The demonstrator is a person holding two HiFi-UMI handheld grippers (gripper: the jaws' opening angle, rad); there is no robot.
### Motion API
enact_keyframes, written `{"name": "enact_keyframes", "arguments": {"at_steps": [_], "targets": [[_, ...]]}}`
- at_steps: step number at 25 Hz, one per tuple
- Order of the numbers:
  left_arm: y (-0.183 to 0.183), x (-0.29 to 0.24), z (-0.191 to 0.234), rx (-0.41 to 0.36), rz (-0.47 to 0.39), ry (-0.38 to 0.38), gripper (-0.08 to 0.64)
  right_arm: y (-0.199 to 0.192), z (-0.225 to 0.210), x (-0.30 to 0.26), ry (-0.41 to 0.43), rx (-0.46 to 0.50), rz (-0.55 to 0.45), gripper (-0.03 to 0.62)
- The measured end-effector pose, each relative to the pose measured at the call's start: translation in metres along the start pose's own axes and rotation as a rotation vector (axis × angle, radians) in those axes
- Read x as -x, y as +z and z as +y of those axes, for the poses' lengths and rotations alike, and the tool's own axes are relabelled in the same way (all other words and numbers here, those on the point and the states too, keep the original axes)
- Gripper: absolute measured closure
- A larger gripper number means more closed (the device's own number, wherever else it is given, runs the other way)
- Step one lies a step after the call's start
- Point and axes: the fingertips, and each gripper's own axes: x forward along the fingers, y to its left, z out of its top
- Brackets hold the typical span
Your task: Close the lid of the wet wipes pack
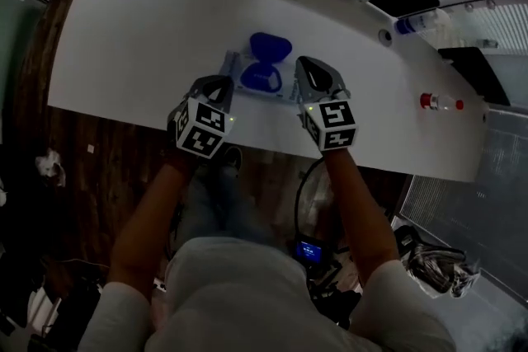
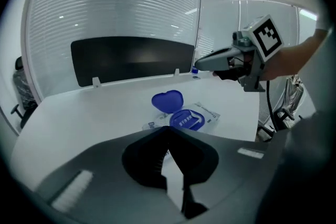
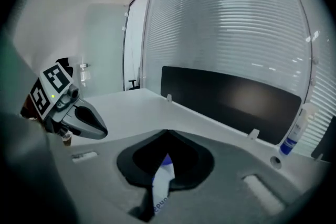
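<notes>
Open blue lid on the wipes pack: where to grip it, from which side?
Probably the free rounded edge of the blue lid, farthest from you. It is flipped open beyond its hinge on the wet wipes pack, so come from the far side and swing it toward you.

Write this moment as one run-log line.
blue plastic lid open | white wet wipes pack flat on white table | left gripper fingers together, empty | right gripper fingers together, empty
</notes>
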Motion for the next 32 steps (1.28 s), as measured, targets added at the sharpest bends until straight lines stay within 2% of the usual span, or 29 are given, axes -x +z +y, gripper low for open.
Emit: {"name": "enact_keyframes", "arguments": {"at_steps": [10, 16, 19, 23, 25, 32], "targets": [[-0.043, -0.048, -0.001, -0.012, 0.16, 0.017, 0.557, -0.073, -0.054, -0.081, 0.013, 0.037, 0.176, 0.592], [-0.053, -0.057, -0.002, -0.023, 0.203, 0.022, 0.557, -0.082, -0.063, -0.117, 0.104, 0.106, 0.206, 0.592], [-0.053, -0.057, -0.002, -0.011, 0.201, 0.024, 0.557, -0.079, -0.051, -0.123, 0.208, 0.138, 0.183, 0.592], [-0.055, -0.056, -0.001, -0.007, 0.2, 0.027, 0.557, -0.058, -0.018, -0.1, 0.379, 0.16, 0.057, 0.592], [-0.055, -0.056, -0.001, -0.008, 0.203, 0.027, 0.557, -0.053, 0.0, -0.082, 0.435, 0.19, 0.029, 0.592], [-0.056, -0.053, 0.001, -0.007, 0.21, 0.032, 0.557, -0.066, 0.049, -0.042, 0.467, 0.292, 0.056, 0.592]]}}
